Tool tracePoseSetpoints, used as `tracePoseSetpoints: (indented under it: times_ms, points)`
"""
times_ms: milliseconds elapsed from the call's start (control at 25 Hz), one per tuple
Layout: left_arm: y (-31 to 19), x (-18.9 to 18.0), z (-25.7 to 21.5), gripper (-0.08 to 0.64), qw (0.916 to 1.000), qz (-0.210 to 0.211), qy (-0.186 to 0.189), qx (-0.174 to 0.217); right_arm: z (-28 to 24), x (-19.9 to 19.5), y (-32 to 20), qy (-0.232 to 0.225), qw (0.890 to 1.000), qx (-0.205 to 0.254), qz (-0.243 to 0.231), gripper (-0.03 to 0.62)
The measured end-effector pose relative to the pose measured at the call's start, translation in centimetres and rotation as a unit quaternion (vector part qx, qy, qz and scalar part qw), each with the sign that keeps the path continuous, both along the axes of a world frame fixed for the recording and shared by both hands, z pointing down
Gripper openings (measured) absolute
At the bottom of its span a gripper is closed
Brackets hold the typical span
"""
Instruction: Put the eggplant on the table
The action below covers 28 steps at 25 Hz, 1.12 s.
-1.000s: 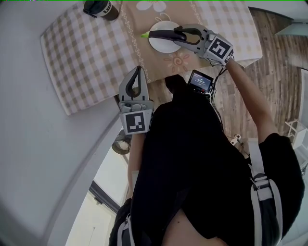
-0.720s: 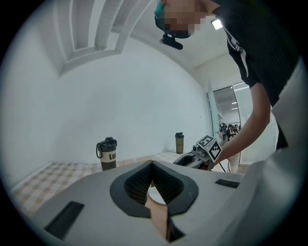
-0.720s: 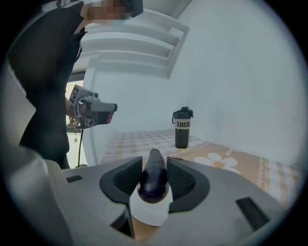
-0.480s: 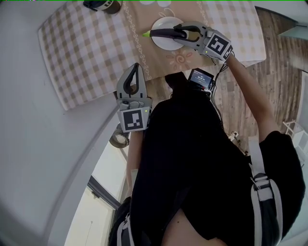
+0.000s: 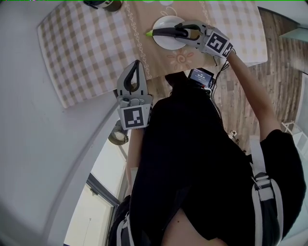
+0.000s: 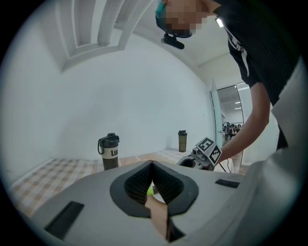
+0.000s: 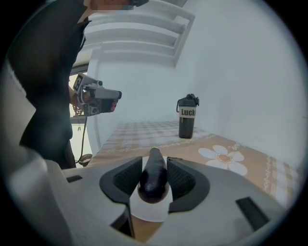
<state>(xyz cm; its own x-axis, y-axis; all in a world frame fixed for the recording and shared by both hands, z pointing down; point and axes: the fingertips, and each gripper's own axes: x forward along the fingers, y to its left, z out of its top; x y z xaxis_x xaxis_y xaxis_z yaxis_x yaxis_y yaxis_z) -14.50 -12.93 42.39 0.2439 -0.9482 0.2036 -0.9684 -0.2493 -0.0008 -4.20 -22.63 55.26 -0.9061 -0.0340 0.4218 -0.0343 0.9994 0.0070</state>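
The dark purple eggplant [image 5: 163, 32] with a green stem end is over the white plate [image 5: 166, 44] on the table. My right gripper [image 5: 179, 31] is shut on its thick end. In the right gripper view both pads press the eggplant [image 7: 154, 178], with the plate [image 7: 149, 210] just below it. I cannot tell whether it touches the plate. My left gripper [image 5: 136, 63] is shut and holds nothing, hovering by the table's near edge. In the left gripper view its tips [image 6: 152, 166] meet.
A checked tablecloth [image 5: 86, 53] with a brown flowered runner [image 5: 149, 57] covers the table. A dark bottle [image 5: 102, 4] stands at the far side and also shows as a bottle [image 7: 186, 117] in the right gripper view. A second bottle [image 6: 182, 141] stands farther off. Wood floor [image 5: 245, 96] lies right of the table.
My right gripper has sunk a little with the eggplant still in it, staying over the plate. The left gripper has hardly moved.
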Motion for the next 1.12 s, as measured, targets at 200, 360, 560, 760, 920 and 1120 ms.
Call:
tracePoseSetpoints:
  times_ms: [200,360,560,760,920,1120]
  points:
    - [-0.6,-0.1,0.1,-0.008,1.0,-0.005,0.003,-0.005,0.6,0.1,-0.2,0.012,1.0,0.0,-0.007,0.169]
    - [-0.9,0.0,0.3,-0.008,1.0,-0.005,0.0,-0.006,1.1,0.4,-0.3,0.023,1.0,0.004,-0.015,0.169]
    - [-1.3,0.6,0.6,-0.008,0.9999,-0.002,0.008,-0.007,1.5,0.8,-0.5,0.033,0.999,0.01,-0.016,0.167]
    - [-1.6,0.7,0.9,-0.008,0.9999,0.002,0.008,-0.011,1.8,0.9,-0.6,0.042,0.999,0.016,-0.02,0.166]
    - [-1.7,0.4,0.9,-0.008,0.9999,0.004,0.007,-0.007,2.0,0.8,-0.6,0.048,0.998,0.023,-0.021,0.164]
    - [-1.8,0.1,1.2,-0.008,0.9999,0.001,0.008,-0.011,2.1,0.6,-0.7,0.054,0.998,0.024,-0.028,0.164]
